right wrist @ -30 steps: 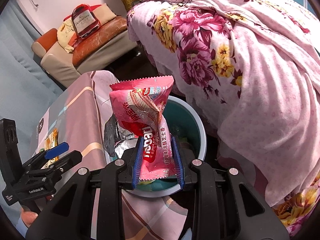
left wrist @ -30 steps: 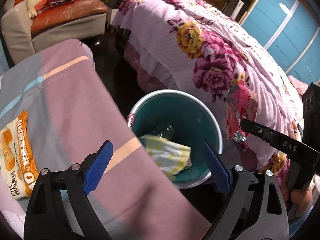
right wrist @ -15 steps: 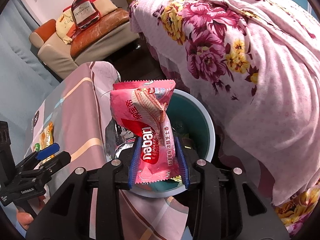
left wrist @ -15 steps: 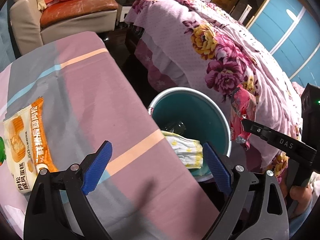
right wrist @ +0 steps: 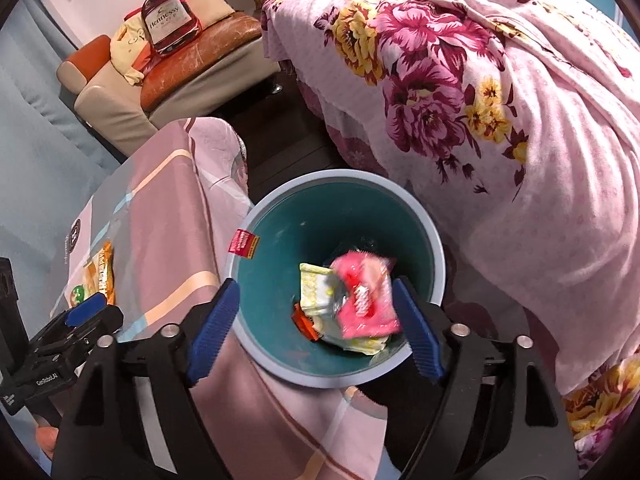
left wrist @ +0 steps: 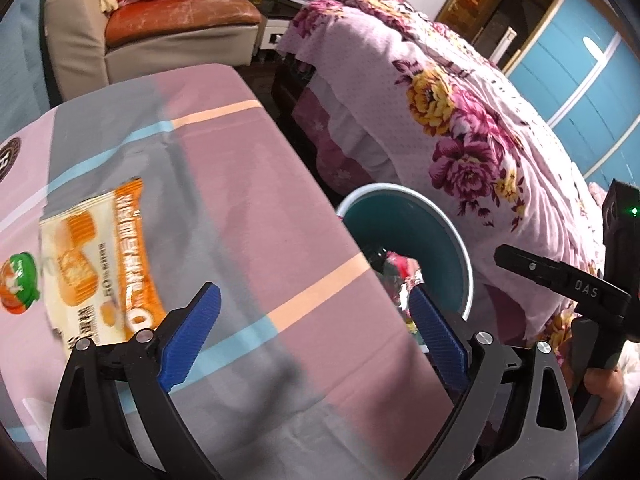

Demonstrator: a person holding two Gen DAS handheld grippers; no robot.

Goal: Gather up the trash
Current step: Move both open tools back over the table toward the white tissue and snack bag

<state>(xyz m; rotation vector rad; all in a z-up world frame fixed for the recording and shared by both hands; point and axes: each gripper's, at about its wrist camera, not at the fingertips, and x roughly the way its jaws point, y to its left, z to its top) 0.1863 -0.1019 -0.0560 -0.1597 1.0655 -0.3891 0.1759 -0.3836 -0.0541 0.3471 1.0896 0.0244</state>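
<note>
A teal bin point(right wrist: 288, 232) stands on the floor between the table and the bed. My right gripper point(right wrist: 316, 292) hangs over it with its jaws opening. A pink snack wrapper point(right wrist: 366, 296) is loose between them, blurred, dropping onto a yellow-white wrapper point(right wrist: 316, 288) in the bin. My left gripper point(left wrist: 312, 296) is open over the striped tablecloth point(left wrist: 240, 160) with nothing between its blue pads. An orange-and-white snack packet point(left wrist: 100, 260) lies flat on the table to its left. The bin point(left wrist: 424, 232) shows past the table edge, with one black finger of my right gripper point(left wrist: 552, 276) beside it.
A bed with a pink floral cover point(right wrist: 500, 100) crowds the bin's right side. A sofa point(right wrist: 180, 64) with a bottle-shaped cushion stands behind the table. A green-and-orange item point(left wrist: 18, 280) lies at the table's left edge. A red tag point(right wrist: 242, 243) hangs on the bin's rim.
My right gripper has opened and let go of the pink wrapper, which now falls into the bin. My left gripper has moved left over the table, toward the orange packet.
</note>
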